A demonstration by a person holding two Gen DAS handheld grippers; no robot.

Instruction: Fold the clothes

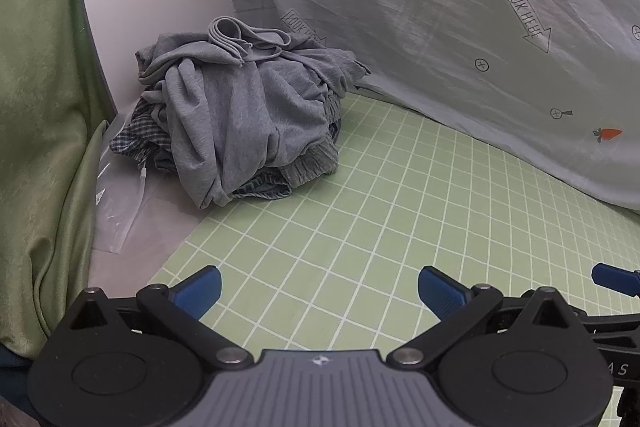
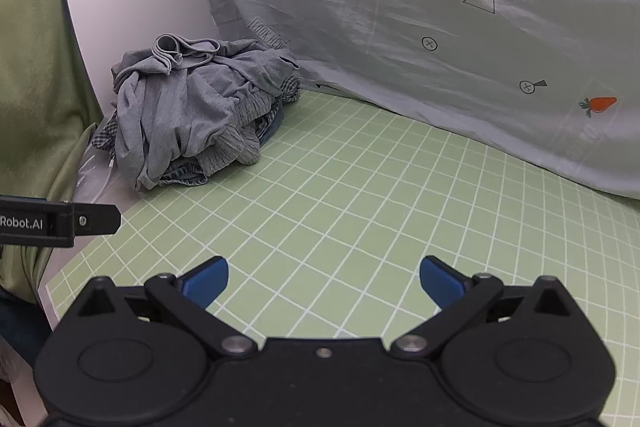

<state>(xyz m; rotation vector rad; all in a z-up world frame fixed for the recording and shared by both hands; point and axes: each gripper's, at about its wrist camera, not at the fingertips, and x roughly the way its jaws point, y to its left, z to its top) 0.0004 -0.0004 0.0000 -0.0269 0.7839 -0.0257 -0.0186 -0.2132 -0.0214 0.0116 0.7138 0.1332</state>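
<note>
Clothes heaped, nothing picked yet.
Left gripper (image 1: 319, 289) and right gripper (image 2: 324, 281) gape empty; pile of clothes (image 1: 240, 115) waits upper left.

Carrot-print sheet (image 1: 460, 39), green grid mat (image 1: 360, 211)

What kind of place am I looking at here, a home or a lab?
Probably a makeshift folding station in a home-like room: a green grid mat as work surface, a heap of grey clothes, and a carrot-print sheet hung as backdrop.
</note>
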